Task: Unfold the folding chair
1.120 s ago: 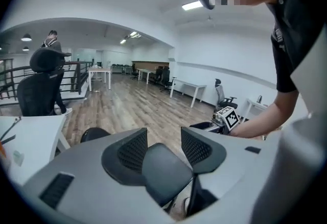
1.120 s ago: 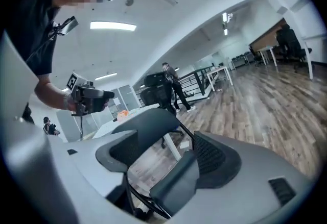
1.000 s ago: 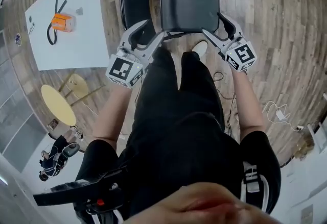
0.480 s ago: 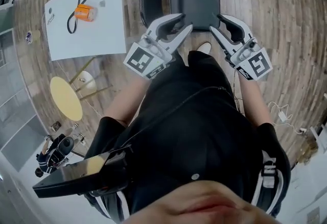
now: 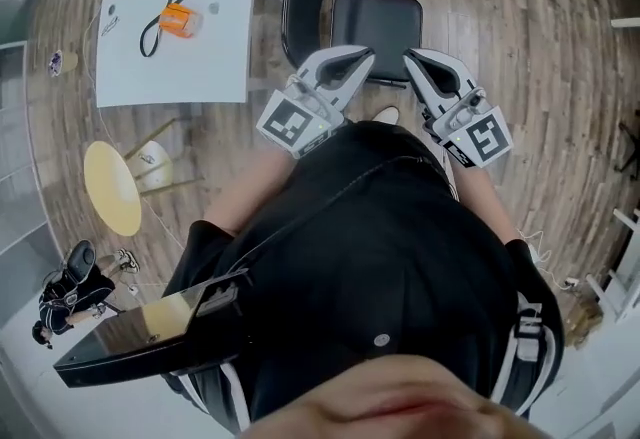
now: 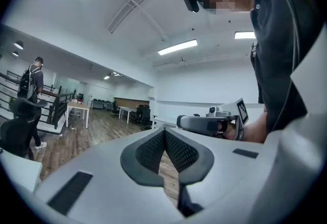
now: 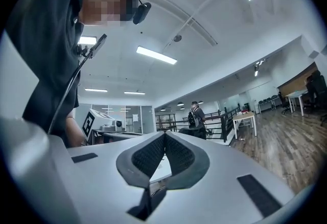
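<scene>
Left gripper [image 5: 366, 54]: fingers [image 6: 150, 149] have just been closing and now meet pad to pad along one seam. Nothing sits between them. It points about level, out into the room. The marker cube faces up toward the head camera.

Right gripper [image 5: 410, 56]: the same state. Its fingers [image 7: 179, 154] have just been closing and are now pressed together tip to tip, holding nothing. It points about level too, marker cube up.

The two grippers are held side by side in front of the person's chest, near each other but apart. Each shows at the edge of the other's gripper view.

Folding chair [image 5: 375, 22]: stands open on the wood floor [image 5: 520, 17], straight ahead of the person. The black seat lies flat and the dark backrest is on the far left side of it. In the head view both fingertip pairs overlap the near edge of the seat, but that view does not show whether they touch it.

White table [image 5: 200, 62]: just left of the chair. It carries an orange object [image 5: 177, 19] and a looped black cord [image 5: 158, 12].
</scene>
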Tool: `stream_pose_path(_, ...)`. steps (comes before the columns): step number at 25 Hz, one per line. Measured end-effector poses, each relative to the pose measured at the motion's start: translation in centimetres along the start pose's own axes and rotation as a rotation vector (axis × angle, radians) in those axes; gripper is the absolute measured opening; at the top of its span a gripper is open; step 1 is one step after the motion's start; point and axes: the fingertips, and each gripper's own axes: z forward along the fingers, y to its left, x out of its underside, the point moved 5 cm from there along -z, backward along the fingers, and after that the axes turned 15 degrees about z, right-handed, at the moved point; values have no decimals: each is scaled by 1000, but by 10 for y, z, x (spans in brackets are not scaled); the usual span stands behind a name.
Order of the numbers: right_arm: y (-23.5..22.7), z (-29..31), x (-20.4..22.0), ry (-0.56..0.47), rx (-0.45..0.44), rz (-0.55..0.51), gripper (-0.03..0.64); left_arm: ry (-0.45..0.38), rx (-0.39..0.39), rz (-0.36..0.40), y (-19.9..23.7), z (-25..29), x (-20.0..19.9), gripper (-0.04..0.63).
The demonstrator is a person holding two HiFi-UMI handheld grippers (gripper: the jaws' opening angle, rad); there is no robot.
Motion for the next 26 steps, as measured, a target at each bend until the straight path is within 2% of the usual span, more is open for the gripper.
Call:
stream_pose_path(8, 15, 8, 3, 16, -17, -24, 8, -29, -13, 24, -1, -13, -1, 3)
stream_pose_path(26, 8, 14, 13, 33, -18, -10, 8, -40, -19, 17, 7, -6, -2, 4)
